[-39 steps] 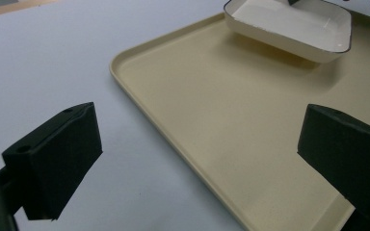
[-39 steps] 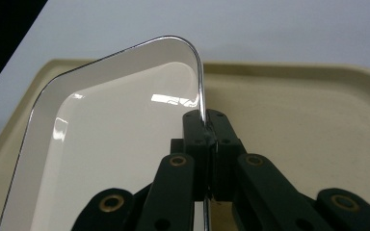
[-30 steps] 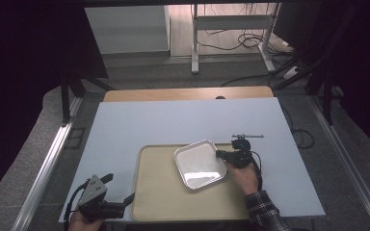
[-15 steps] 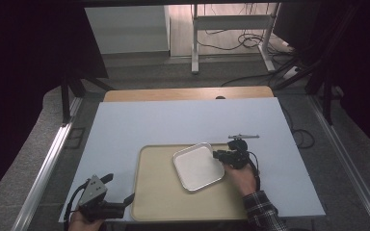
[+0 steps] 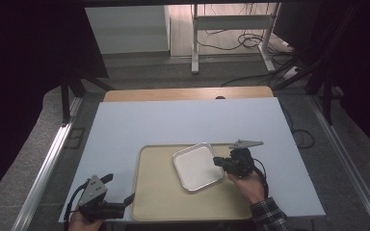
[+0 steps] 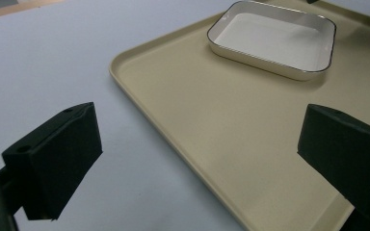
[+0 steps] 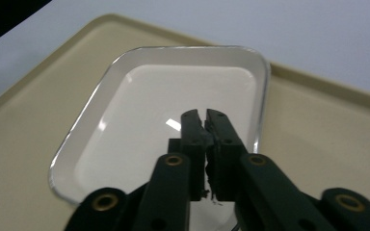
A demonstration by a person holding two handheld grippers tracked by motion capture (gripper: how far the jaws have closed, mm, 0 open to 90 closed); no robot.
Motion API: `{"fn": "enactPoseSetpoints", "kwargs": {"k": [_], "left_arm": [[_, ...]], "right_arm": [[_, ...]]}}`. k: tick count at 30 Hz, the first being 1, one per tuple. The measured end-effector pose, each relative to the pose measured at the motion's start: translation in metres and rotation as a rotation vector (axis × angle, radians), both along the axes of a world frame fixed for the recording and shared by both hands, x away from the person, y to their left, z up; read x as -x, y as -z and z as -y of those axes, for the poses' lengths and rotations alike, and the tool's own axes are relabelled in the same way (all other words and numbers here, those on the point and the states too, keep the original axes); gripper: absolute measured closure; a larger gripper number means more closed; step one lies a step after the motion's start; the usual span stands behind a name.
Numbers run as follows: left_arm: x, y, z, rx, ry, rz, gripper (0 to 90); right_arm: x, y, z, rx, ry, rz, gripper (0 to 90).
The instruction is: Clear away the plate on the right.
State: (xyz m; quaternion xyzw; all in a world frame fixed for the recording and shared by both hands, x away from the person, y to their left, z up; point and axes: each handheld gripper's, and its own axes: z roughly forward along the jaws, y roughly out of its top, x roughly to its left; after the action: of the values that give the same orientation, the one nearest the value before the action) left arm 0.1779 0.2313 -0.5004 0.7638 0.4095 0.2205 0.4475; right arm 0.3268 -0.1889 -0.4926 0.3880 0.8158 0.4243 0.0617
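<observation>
Black, the right claw (image 7: 204,115) has its jaws clenched on the near rim of the white dish (image 7: 139,125), reaching over its bowl. That dish (image 5: 198,166) rests inside the beige tray (image 5: 159,202), toward the tray's far right part. Off the tray's near left corner, the left claw (image 5: 120,206) hangs released, jaws wide apart, over the pale blue surface (image 5: 125,125), well apart from the dish.

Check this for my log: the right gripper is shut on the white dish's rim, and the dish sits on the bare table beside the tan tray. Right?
Not quite. The white dish sits on the tan tray, not on the bare table, as the high view shows. The right gripper is indeed shut on its rim.
</observation>
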Motion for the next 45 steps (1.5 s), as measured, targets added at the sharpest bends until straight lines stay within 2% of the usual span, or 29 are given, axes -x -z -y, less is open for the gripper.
{"fn": "enactPoseSetpoints", "kwargs": {"k": [4, 5, 8, 10, 14, 16, 17, 28, 45], "left_arm": [[0.000, 0.000, 0.000, 0.000, 0.000, 0.000, 1.3], [0.000, 0.000, 0.000, 0.000, 0.000, 0.000, 1.2], [0.000, 0.000, 0.000, 0.001, 0.000, -0.001, 1.2], [0.000, 0.000, 0.000, 0.003, -0.002, -0.001, 1.2], [0.000, 0.000, 0.000, 0.000, -0.001, -0.001, 1.2], [0.000, 0.000, 0.000, 0.000, -0.001, -0.001, 1.2], [0.000, 0.000, 0.000, 0.000, -0.001, -0.001, 1.2], [0.000, 0.000, 0.000, -0.001, 0.001, -0.001, 1.2], [0.000, 0.000, 0.000, -0.003, 0.001, 0.000, 1.2]], "right_arm": [[0.012, -0.002, -0.002, 0.002, -0.038, -0.003, 89.9], [0.021, -0.003, -0.005, 0.009, -0.058, 0.003, 89.9], [0.033, -0.004, -0.010, 0.005, -0.090, 0.001, 89.9], [0.036, -0.003, -0.012, 0.010, -0.101, -0.001, 90.0], [0.049, 0.003, -0.017, 0.028, -0.146, -0.019, 89.9], [0.051, 0.005, -0.018, 0.033, -0.154, -0.024, 89.9], [0.055, 0.009, -0.020, 0.037, -0.165, -0.041, 89.9], [0.054, 0.024, -0.035, 0.080, -0.202, -0.069, 89.9], [0.045, 0.030, -0.060, 0.058, -0.238, -0.059, 89.9]]}}
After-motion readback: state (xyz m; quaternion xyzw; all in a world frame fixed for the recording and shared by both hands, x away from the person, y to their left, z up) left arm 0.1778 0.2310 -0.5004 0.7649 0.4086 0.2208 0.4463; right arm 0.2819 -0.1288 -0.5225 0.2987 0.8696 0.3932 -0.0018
